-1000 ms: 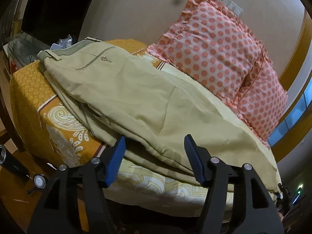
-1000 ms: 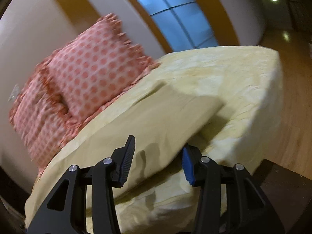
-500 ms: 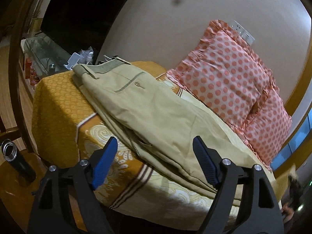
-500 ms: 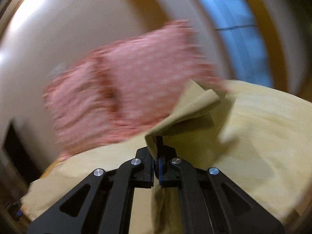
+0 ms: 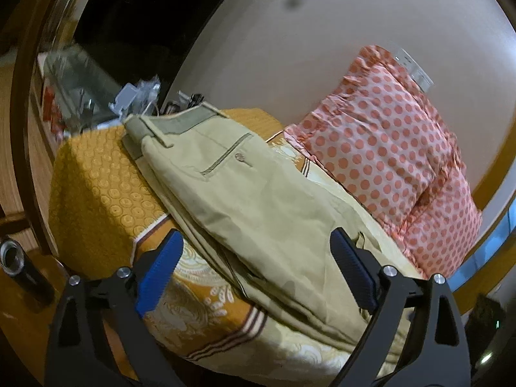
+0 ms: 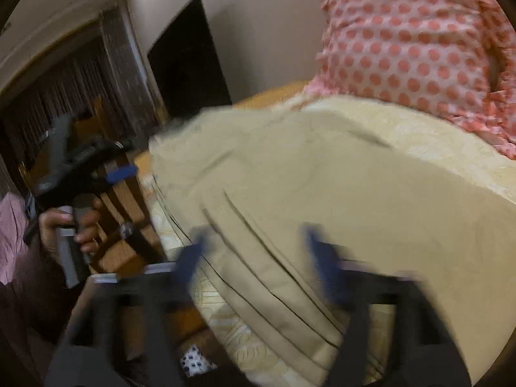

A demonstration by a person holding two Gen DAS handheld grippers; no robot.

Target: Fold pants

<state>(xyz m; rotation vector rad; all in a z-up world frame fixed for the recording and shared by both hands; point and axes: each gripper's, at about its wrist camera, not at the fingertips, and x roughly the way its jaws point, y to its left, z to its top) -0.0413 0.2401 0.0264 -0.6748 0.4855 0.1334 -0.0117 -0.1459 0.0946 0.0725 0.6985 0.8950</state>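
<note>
Khaki pants (image 5: 258, 213) lie folded on the bed, waistband at the far left end, back pocket up. In the right wrist view the pants (image 6: 322, 193) show several stacked layers at the near edge. My left gripper (image 5: 254, 274) is open and empty, held just in front of the pants' near edge. My right gripper (image 6: 254, 258) is open and empty, blurred by motion, just above the folded edge. The left gripper, held in a hand, also shows in the right wrist view (image 6: 96, 167).
Two pink polka-dot pillows (image 5: 396, 167) lean on the wall behind the pants. The orange and yellow bedspread (image 5: 103, 187) drops off at the left end. A glass table with clutter (image 5: 96, 96) stands beyond. A wooden chair (image 6: 122, 206) stands beside the bed.
My right gripper carried the pant leg ends over toward the waist, then opened and let them go. My left gripper drew back from the pants, staying open.
</note>
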